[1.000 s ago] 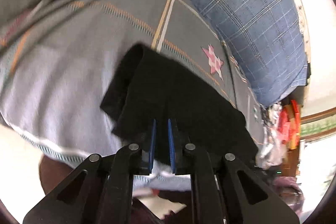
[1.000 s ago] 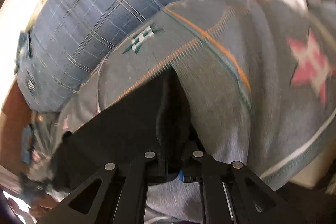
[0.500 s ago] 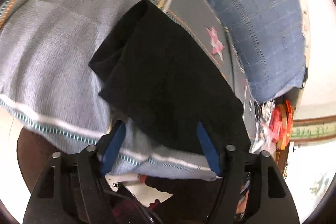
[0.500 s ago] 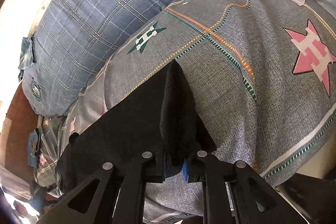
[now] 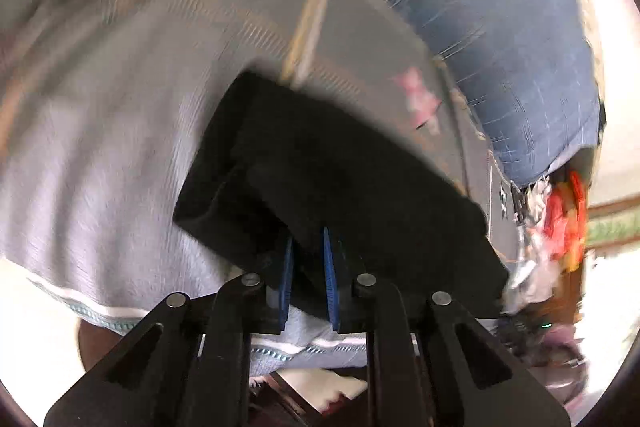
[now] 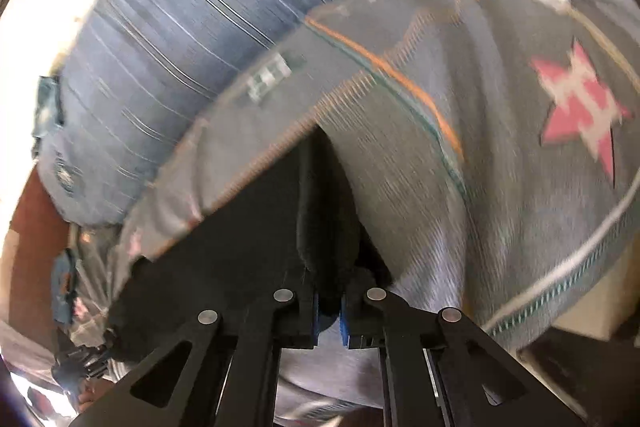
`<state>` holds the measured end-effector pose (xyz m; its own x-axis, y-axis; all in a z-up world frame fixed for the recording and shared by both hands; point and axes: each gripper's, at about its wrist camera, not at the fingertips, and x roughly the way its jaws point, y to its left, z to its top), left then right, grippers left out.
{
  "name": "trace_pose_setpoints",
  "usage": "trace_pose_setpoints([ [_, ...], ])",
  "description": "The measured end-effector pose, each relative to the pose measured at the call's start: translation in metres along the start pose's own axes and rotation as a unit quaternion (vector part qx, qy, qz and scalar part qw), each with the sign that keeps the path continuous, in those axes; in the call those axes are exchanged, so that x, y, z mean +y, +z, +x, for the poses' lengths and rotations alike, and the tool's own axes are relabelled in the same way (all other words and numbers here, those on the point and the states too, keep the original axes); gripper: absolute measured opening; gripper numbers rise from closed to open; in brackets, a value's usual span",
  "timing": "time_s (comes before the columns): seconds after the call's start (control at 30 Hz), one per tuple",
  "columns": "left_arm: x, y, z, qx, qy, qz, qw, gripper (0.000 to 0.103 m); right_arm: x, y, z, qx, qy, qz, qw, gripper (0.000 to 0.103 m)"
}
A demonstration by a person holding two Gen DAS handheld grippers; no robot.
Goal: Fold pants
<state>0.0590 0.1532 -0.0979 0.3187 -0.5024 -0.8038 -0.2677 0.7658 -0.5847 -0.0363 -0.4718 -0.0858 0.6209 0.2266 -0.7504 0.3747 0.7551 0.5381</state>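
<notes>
We've got the left gripper and right gripper both clamped on the black pants over the grey bedspread.

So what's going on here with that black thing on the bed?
A person is folding black pants on a grey patterned bedspread, with a handheld gripper in each hand. The left gripper is shut on the near edge of the pants. The right gripper is shut on a bunched fold at the other end. A blue checked pillow lies behind.
</notes>
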Motion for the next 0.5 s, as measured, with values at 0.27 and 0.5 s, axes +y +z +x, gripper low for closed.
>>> trace_pose_setpoints([
  [0.27, 0.028, -0.006, -0.052, -0.055, -0.087, -0.036, 0.9940, 0.067, 0.005, -0.015, -0.025, 0.006, 0.020, 0.015, 1.000, 0.045],
  [0.5, 0.043, -0.012, -0.023, -0.021, -0.096, -0.063, 0.9931, 0.087, 0.012, -0.037, -0.007, 0.045, 0.055, 0.042, 0.997, 0.053],
])
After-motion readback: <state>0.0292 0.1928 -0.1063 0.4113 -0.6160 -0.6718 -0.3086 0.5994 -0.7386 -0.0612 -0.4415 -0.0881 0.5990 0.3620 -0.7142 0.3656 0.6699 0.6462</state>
